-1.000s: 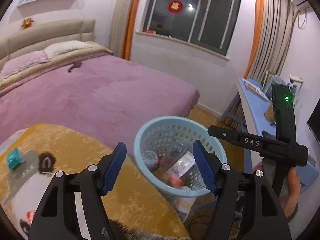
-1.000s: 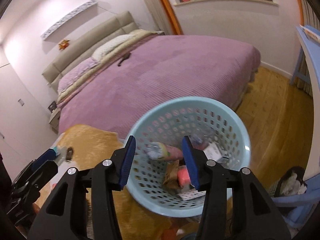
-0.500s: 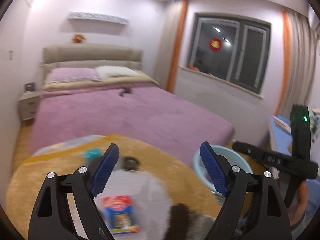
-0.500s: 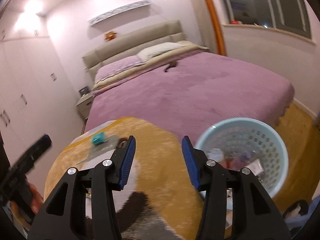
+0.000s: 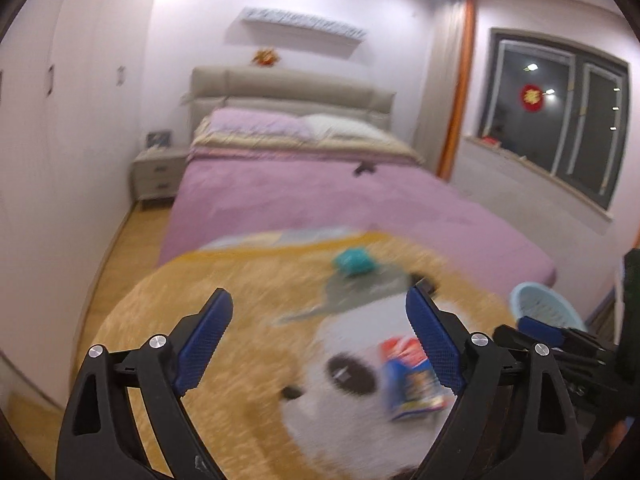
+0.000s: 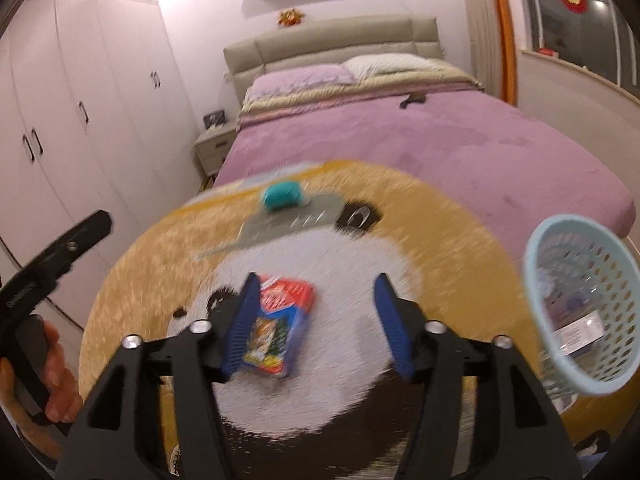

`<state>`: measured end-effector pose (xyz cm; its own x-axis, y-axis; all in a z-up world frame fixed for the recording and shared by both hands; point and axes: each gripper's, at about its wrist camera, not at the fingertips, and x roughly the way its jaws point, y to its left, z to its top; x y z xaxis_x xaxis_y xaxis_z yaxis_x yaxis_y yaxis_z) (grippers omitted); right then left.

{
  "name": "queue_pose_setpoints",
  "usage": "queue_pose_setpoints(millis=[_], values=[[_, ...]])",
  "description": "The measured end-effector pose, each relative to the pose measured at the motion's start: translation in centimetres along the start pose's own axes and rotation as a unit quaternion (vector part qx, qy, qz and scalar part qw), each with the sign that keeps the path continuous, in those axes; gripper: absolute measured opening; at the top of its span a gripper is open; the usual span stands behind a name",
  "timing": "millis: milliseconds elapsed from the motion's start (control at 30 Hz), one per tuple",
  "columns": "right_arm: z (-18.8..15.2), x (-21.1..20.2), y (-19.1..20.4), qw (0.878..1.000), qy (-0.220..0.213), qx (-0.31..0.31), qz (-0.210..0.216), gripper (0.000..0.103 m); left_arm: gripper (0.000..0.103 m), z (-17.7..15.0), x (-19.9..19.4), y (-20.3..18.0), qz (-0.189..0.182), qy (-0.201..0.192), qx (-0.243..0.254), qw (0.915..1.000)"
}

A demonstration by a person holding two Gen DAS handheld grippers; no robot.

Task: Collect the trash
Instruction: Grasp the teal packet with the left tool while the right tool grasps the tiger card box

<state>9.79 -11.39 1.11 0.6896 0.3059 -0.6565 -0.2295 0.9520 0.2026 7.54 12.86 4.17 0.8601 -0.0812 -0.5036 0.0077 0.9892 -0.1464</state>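
Trash: a red-and-blue snack packet (image 6: 280, 326) lies flat on the round panda rug (image 6: 440, 240), at the white face patch. A teal crumpled item (image 6: 281, 196) sits on a grey sheet (image 6: 288, 222) at about 12 o'clock from the packet, well apart from it.

Change over the last second: both wrist views were aimed down into the pale blue basket (image 6: 536, 264), which already holds several discarded items. Now both have swung away to the rug, and the basket sits at 3 o'clock in the right view and at the 3 o'clock edge in the left view (image 5: 538, 304). Motion blur in both current frames.

Right gripper (image 6: 316, 324): fingers spread, nothing held. The packet appears just inside its left finger; contact cannot be confirmed.

Left gripper (image 5: 320, 340): fingers spread wide, empty, with the packet (image 5: 412, 376) near its right finger at 4 o'clock.

Judgement: one drop-off looks finished and the next pickup is starting. The packet is the likely target for the right gripper, which needs centring over it. The teal item and the grey sheet remain to be collected.
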Motion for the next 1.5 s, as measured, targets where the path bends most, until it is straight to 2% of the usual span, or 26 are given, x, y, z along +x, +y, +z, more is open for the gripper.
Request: queue_pose_setpoints(millis=[67, 233, 367, 433, 533, 633, 700, 733, 800, 933, 1000, 1033, 1100, 1200, 1267, 1333, 1467, 1500], values=[[-0.8, 1.5, 1.2, 1.0, 0.021, -0.009, 0.006, 0.061, 0.086, -1.3, 1.4, 1.5, 0.026, 0.026, -0.012, 0.9992], [-2.0, 4.2, 2.9, 0.998, 0.057, -0.015, -0.004, 0.074, 0.086, -2.4, 2.8, 4.3, 0.036, 0.061, -0.043, 0.9965], [-2.5, 6.3, 2.8, 0.996, 0.088, 0.029, 0.014, 0.074, 0.086, -2.5, 2.7, 4.7, 0.05, 0.066, -0.04, 0.9958], [-2.6, 7.3, 3.1, 0.995, 0.098, 0.027, 0.009, 0.074, 0.086, -2.4, 3.4, 4.2, 0.05, 0.074, -0.038, 0.9952], [-2.8, 8.2, 4.1, 0.995, 0.102, 0.0, -0.018, 0.074, 0.086, -1.6, 3.9, 3.6, 0.026, 0.087, -0.04, 0.9951], [-2.9, 8.2, 4.6, 0.994, 0.099, -0.017, -0.044, 0.074, 0.086, -0.9, 4.6, 2.6, 0.017, 0.088, -0.031, 0.9955], [-2.8, 8.3, 4.4, 0.994, 0.1, -0.019, -0.043, 0.071, 0.086, -0.3, 5.1, 1.7, 0.008, 0.089, -0.02, 0.9958], [-2.7, 8.2, 4.3, 0.994, 0.099, -0.022, -0.038, 0.064, 0.086, 0.0, 5.5, 1.1, 0.005, 0.09, -0.013, 0.9958], [-2.5, 8.1, 4.1, 0.994, 0.098, -0.03, -0.037, 0.063, 0.086, 0.5, 6.5, 0.0, -0.002, 0.092, 0.004, 0.9957], [-1.6, 7.6, 1.6, 0.995, 0.086, -0.022, -0.049, 0.062, 0.086, 1.2, 9.2, -2.2, -0.022, 0.103, 0.028, 0.994], [-0.8, 7.2, -0.3, 0.996, 0.075, -0.011, -0.057, 0.062, 0.085, 1.7, 10.7, -3.0, -0.051, 0.119, 0.016, 0.9915], [-0.4, 7.0, -1.4, 0.996, 0.068, -0.007, -0.065, 0.062, 0.085, 2.1, 11.7, -3.3, -0.079, 0.126, 0.0, 0.9889], [0.4, 6.7, -3.5, 0.996, 0.058, -0.003, -0.072, 0.062, 0.085, 2.5, 13.2, -3.8, -0.094, 0.127, -0.012, 0.9874], [0.7, 7.0, -5.3, 0.995, 0.05, -0.003, -0.083, 0.062, 0.085, 2.8, 15.8, -4.8, -0.063, 0.128, 0.003, 0.9898], [0.5, 7.4, -6.0, 0.995, 0.059, 0.009, -0.074, 0.062, 0.085, 2.8, 18.0, -5.3, -0.041, 0.138, 0.009, 0.9896], [0.6, 7.2, -6.1, 0.996, 0.05, 0.01, -0.073, 0.062, 0.085, 2.9, 19.6, -5.4, -0.023, 0.141, 0.009, 0.9897], [0.2, 7.0, -5.1, 0.995, 0.042, -0.01, -0.085, 0.062, 0.084, 3.1, 21.5, -5.7, -0.018, 0.147, 0.013, 0.9889], [0.0, 6.9, -4.9, 0.995, 0.038, -0.013, -0.088, 0.062, 0.081, 3.1, 21.8, -5.7, -0.016, 0.148, 0.015, 0.9888]])
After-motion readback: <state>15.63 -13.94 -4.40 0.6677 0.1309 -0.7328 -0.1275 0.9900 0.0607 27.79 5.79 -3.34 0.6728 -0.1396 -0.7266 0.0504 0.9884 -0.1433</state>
